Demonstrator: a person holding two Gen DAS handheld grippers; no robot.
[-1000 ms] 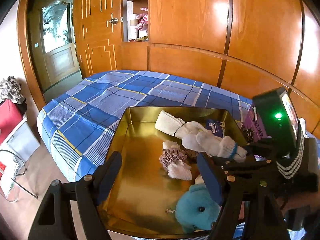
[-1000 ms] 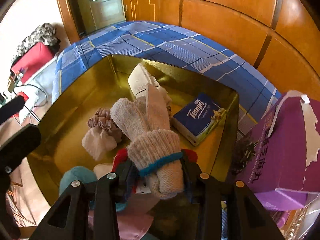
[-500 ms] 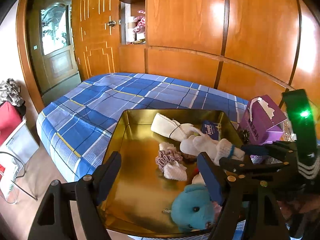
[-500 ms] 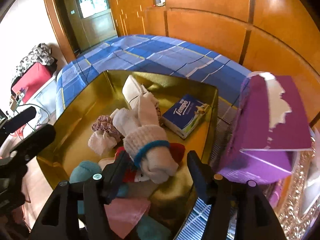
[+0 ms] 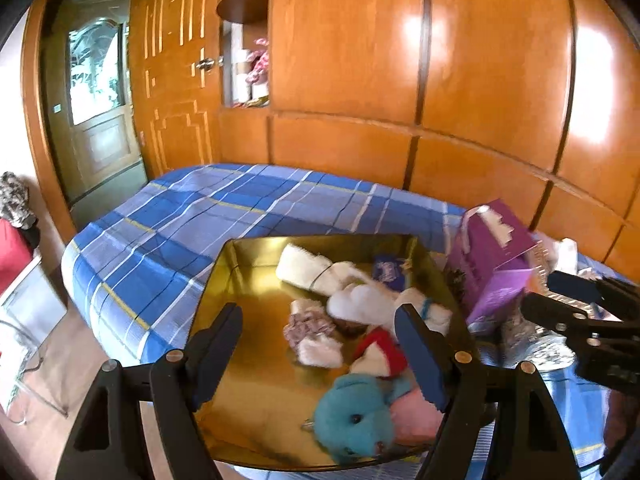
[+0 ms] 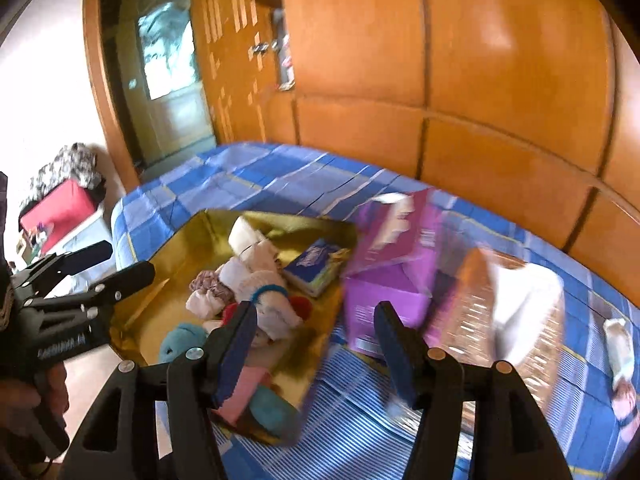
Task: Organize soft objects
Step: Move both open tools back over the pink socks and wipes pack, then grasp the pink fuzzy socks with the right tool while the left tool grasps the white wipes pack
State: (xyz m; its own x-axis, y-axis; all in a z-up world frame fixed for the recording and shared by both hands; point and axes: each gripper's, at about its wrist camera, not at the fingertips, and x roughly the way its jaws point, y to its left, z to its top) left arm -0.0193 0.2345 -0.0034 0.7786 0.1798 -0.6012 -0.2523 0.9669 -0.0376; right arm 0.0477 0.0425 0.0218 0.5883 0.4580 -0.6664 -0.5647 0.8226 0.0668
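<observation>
The left gripper point(image 5: 318, 354) hangs with its jaws spread wide and nothing between them, over the near edge of the gold tray point(image 5: 224, 276) on the blue checked bed point(image 5: 168, 232), much as it did a second ago. In the tray lie the teal plush toy point(image 5: 352, 420), a frilly scrunchie point(image 5: 308, 326), a rolled white cloth point(image 5: 304, 268) and the white sock with the blue band point(image 5: 424, 312), now resting loose on the pile beside a blue tissue pack point(image 6: 316, 264). A second ago that sock sat clamped in the right gripper point(image 6: 316, 348); now this gripper is open and empty, pulled back and swung right toward the purple tissue box point(image 6: 396, 264). So the sock looks delivered, and I judge that something soft further right, perhaps the white item point(image 6: 528, 304), comes next
</observation>
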